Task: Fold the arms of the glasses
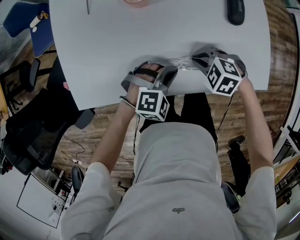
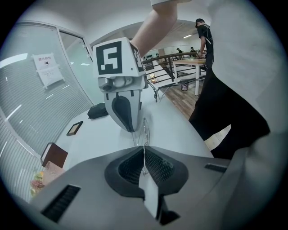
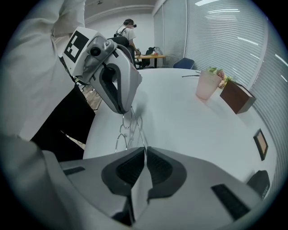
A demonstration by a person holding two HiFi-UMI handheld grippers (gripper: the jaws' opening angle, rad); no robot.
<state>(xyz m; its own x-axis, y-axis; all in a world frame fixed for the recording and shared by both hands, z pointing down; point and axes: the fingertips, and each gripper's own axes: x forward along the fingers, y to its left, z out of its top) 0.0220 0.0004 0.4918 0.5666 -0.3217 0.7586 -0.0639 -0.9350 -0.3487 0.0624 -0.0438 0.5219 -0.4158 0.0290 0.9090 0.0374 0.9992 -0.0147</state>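
Wire glasses (image 3: 128,132) gripped by left tongs (image 2: 144,152) and right tongs (image 3: 145,152).

Surface (image 1: 108,51): white, curved at its near edge.
Black case (image 1: 236,10): lies on the surface at the far edge, well beyond the right tongs (image 1: 196,58).
Pink cup (image 1: 138,2): stands at the far edge, well beyond the left tongs (image 1: 169,70).
Brown box (image 3: 237,96): stands just beside the cup.
Small dark frame (image 3: 260,143): lies flat between box and case.
Black office chair (image 1: 28,136): stands on the wood floor (image 1: 281,70), left of the left tongs, off the surface.
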